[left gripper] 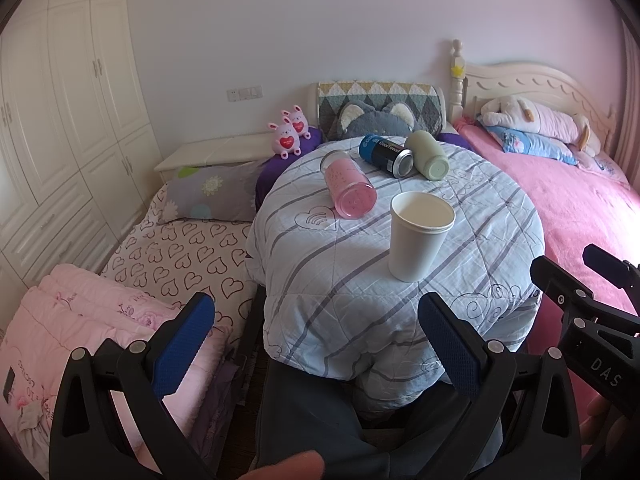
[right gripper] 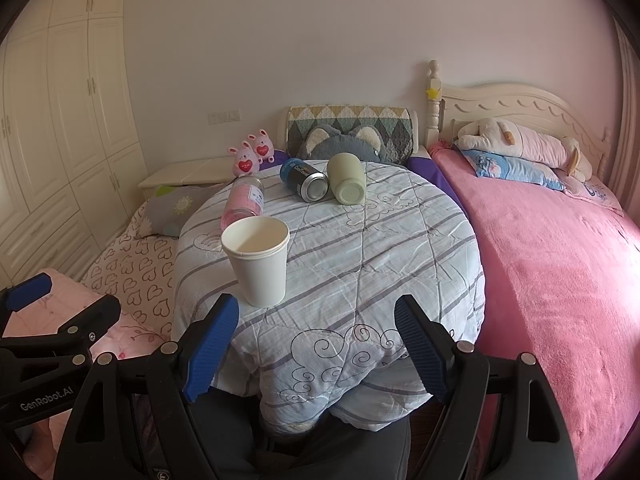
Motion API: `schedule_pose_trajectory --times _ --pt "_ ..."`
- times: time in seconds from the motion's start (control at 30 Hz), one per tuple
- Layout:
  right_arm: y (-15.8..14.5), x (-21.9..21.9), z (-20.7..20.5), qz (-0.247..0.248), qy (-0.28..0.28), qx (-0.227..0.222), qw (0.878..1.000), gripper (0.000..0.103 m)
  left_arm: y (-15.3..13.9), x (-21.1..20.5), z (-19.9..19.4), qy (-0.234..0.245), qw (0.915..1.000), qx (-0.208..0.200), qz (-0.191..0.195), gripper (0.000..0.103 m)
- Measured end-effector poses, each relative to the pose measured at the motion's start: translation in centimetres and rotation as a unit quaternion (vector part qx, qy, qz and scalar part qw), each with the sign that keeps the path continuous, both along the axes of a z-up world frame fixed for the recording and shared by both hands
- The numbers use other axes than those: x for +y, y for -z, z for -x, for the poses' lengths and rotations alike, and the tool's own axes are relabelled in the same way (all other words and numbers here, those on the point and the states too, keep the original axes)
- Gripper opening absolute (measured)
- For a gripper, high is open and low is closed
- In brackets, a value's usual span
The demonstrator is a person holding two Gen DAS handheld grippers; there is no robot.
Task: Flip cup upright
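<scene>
Cup stands mouth up, just above the right gripper; left gripper sits lower; both jaws open, holding nothing

Round table draped in a striped, quilted cloth. On it: white paper cup standing upright, mouth open, near the front edge; pink bottle, dark can and pale green cup, all lying on their sides (can and green cup touching) toward the back.
</scene>
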State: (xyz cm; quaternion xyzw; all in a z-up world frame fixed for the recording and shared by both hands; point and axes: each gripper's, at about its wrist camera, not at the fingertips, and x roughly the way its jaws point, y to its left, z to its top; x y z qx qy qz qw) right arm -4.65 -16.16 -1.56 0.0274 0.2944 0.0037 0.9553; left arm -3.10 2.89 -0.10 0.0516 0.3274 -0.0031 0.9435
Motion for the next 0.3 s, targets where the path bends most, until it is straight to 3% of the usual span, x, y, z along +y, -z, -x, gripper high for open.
schedule_pose_trajectory --times 0.3 --pt "0.0 0.04 -0.07 0.0 0.001 0.0 1.0 0.082 -0.21 0.05 -0.05 0.001 1.0 -0.006 0.002 0.103"
